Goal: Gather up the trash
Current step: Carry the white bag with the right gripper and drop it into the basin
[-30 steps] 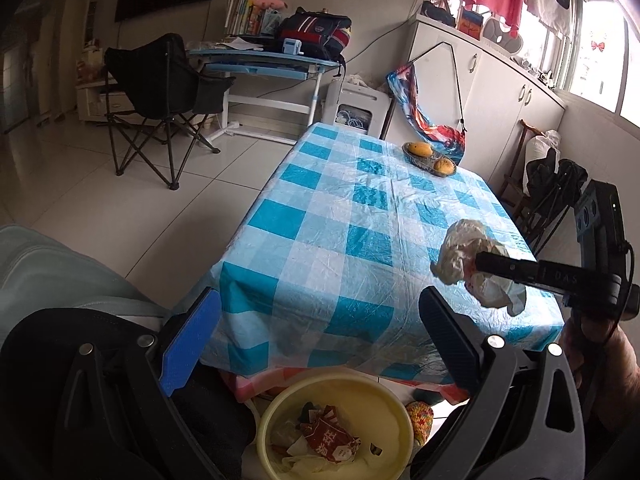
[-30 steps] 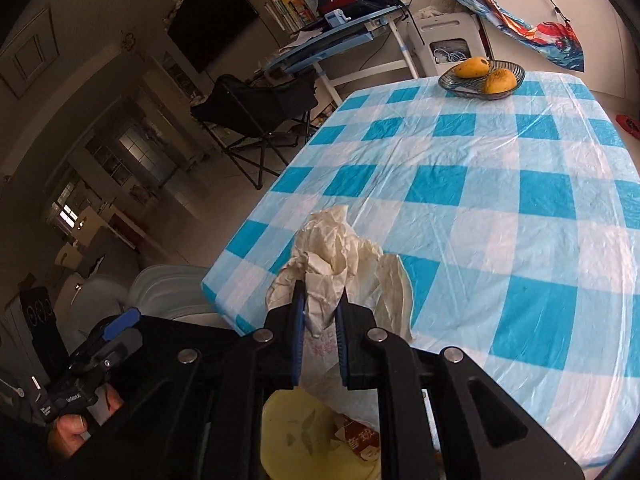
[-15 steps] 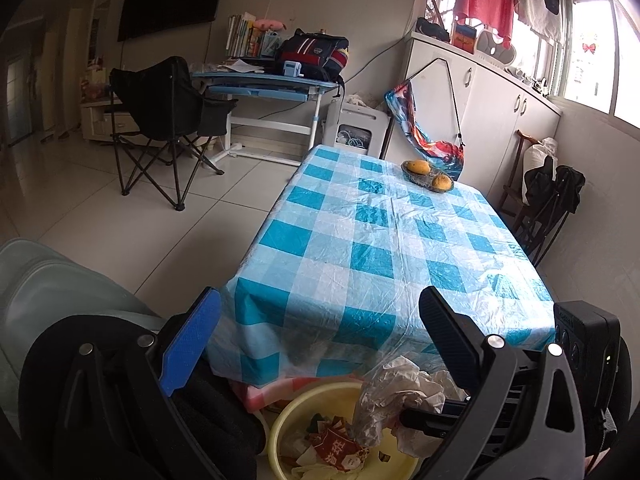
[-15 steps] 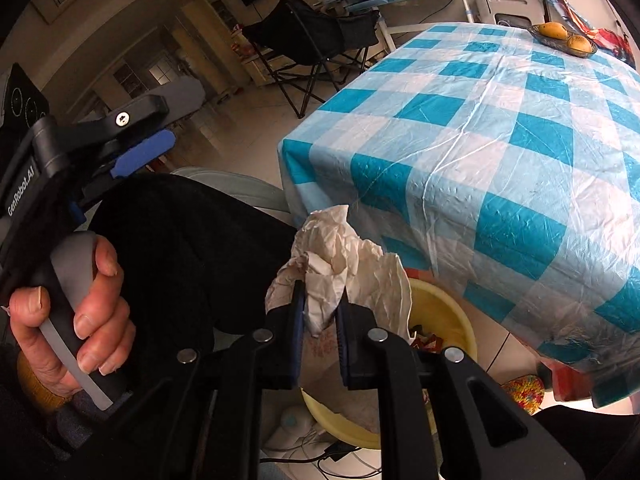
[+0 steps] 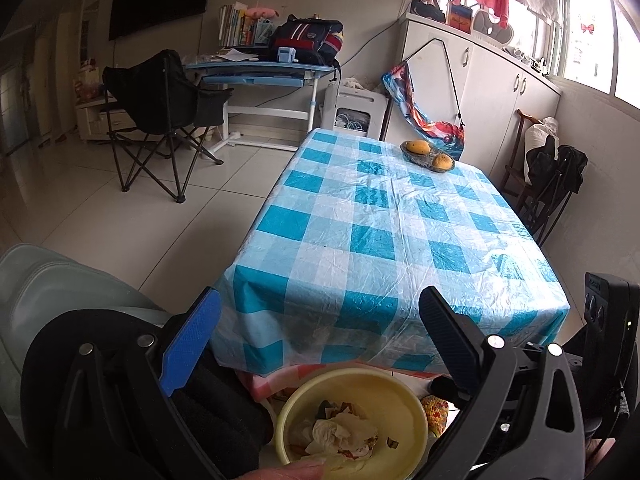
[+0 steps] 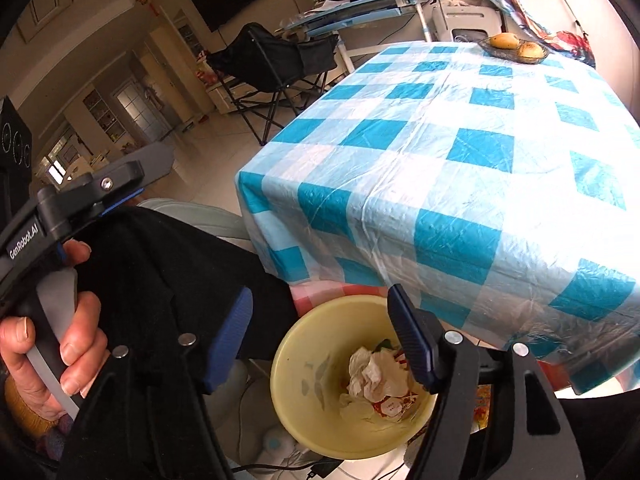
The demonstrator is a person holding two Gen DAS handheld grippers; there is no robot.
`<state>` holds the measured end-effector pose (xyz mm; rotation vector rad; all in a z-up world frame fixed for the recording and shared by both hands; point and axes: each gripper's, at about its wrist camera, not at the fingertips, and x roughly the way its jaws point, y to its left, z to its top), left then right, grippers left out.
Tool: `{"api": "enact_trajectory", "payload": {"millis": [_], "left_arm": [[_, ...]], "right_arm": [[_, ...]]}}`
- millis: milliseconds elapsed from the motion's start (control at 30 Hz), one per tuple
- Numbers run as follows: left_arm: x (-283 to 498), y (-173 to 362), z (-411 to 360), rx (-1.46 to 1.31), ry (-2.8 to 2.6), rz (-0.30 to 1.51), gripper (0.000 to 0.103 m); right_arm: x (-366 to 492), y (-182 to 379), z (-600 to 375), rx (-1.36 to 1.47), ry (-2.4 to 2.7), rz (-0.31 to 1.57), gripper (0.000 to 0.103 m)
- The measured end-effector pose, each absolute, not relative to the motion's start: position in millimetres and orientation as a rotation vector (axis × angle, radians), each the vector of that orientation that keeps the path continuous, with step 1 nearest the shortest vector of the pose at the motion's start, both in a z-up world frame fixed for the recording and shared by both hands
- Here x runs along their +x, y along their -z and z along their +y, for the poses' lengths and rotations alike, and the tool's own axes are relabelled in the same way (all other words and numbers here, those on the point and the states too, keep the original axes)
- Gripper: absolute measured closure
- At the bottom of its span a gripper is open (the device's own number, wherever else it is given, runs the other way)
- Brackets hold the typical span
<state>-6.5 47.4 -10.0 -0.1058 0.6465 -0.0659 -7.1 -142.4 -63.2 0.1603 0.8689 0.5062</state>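
My right hand-held gripper [image 6: 320, 334] jaws just spread, nothing between, crumpled white paper [image 6: 370, 372] in round yellow bin [image 6: 292, 360], left hand-held gripper [image 5: 316, 334] spread, glossy checked bench [image 5: 384, 240].

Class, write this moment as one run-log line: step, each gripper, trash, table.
step: drop | right gripper: just opened, empty | left gripper: open, empty | crumpled paper: in yellow bin | table: fruit dish

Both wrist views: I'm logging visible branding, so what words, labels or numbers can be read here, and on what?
"GenRobot.AI": white lettering on the black body of the left gripper, seen in the right wrist view.
Red-and-white wrapper in the yellow bin: print there, too small to read.
Book spines on the far desk: too blurred to read.
Nothing else legible.
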Motion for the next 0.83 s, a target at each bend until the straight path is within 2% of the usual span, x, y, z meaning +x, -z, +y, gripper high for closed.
{"api": "enact_trajectory", "payload": {"millis": [167, 367, 567, 733, 833], "left_arm": [[-9, 7, 43, -0.042, 0.032, 0.626, 0.007], [-27, -4, 39, 0.002, 0.075, 0.534, 0.007], [-39, -8, 14, 0.110, 0.156, 0.505, 0.007], [-27, 1, 10, 0.109, 0.198, 0.639, 0.007], [-23, 4, 18, 0.067, 0.186, 0.657, 0.007]], "right_arm": [[-16, 50, -160, 0.136, -0.324, 0.759, 0.020], [-43, 24, -167, 0.087, -0.206, 0.590, 0.013], [-61, 21, -157, 0.032, -0.187, 0.518, 0.009], [-52, 30, -169, 0.067, -0.136, 0.539, 0.009], [-48, 35, -179, 0.115, -0.104, 0.562, 0.009]]}}
